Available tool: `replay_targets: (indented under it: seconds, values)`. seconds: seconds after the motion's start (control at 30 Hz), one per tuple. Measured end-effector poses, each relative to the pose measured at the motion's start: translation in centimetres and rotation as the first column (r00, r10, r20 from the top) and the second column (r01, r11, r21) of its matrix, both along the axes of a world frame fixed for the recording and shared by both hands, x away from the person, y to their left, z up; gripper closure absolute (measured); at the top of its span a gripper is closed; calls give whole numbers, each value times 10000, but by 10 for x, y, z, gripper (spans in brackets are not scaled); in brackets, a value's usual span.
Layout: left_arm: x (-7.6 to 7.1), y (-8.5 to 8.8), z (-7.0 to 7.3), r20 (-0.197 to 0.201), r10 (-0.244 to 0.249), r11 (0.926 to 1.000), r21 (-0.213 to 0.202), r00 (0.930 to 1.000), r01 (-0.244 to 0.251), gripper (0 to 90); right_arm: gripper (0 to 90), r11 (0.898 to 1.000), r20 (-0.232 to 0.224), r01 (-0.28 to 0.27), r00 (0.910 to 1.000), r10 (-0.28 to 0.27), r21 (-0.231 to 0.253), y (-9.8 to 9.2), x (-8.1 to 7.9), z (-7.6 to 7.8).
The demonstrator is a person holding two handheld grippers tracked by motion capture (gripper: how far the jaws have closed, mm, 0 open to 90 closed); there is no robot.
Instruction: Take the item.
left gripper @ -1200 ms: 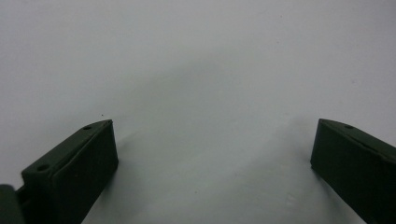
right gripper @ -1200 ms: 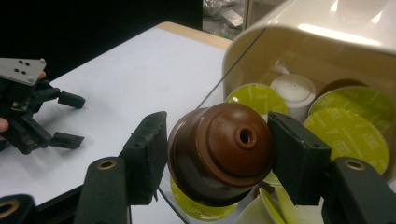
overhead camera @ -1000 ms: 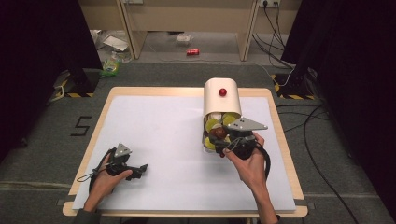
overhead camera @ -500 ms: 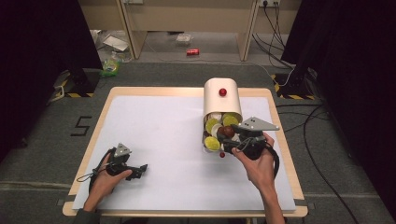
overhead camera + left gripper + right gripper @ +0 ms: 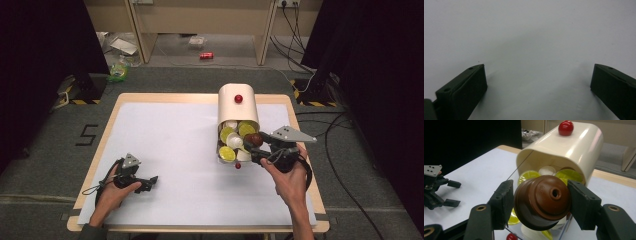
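High view first: the right tongs (image 5: 253,145) sit right of centre in the frame, clamped on a brown capsule (image 5: 255,139) just at the mouth of the cream container (image 5: 237,107), which lies on its side on the bench (image 5: 165,145) with a red knob (image 5: 238,99) on top. Yellow and white capsules (image 5: 231,142) crowd the container's opening, and a second small red knob (image 5: 238,165) lies just below it. Down at the lower left of the frame, the left tongs (image 5: 150,182) rest low on the white surface in the person's hand, well apart from the container.

Left gripper view now: the left tongs (image 5: 537,82) stand wide, one black jaw at the lower left and one at the lower right, nothing but bare white bench (image 5: 531,37) between them.

Right gripper view: the brown capsule (image 5: 542,198) sits dead centre, pinched on both sides by the right tongs (image 5: 541,200), its domed face with a small hole turned to the camera. Behind it, at the upper right, the cream container (image 5: 574,142) gapes open with yellow and white capsules (image 5: 569,175) inside and its red knob (image 5: 565,128) on top. The left tongs (image 5: 451,192) show at the far left edge.
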State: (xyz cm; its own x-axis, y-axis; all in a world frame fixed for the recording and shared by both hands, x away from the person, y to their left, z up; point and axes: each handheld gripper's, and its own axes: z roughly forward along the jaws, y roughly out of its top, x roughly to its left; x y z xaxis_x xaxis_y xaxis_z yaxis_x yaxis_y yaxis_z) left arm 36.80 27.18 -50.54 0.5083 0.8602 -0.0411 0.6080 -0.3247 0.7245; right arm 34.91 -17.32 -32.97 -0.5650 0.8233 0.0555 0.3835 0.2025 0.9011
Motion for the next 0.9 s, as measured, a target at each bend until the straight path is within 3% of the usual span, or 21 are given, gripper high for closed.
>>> replay_targets:
  seconds: [0.23, 0.57, 0.9]
  values:
    - [0, 0, 0, 0, -1, 10000, -3, 10000, 1, 0, 405, 9991, 33, 431, 9991, -431, 48, -18, -6, 2]
    - [0, 0, 0, 10, 2, 10000, 0, 10000, -2, 0, 405, 9946, -64, 1035, 9946, -1035, -120, -45, -7, -10]
    - [0, 0, 0, 9, 3, 10000, -21, 10000, -3, 1, 405, 9913, -119, 1302, 9914, -1305, -185, -55, -2, -21]
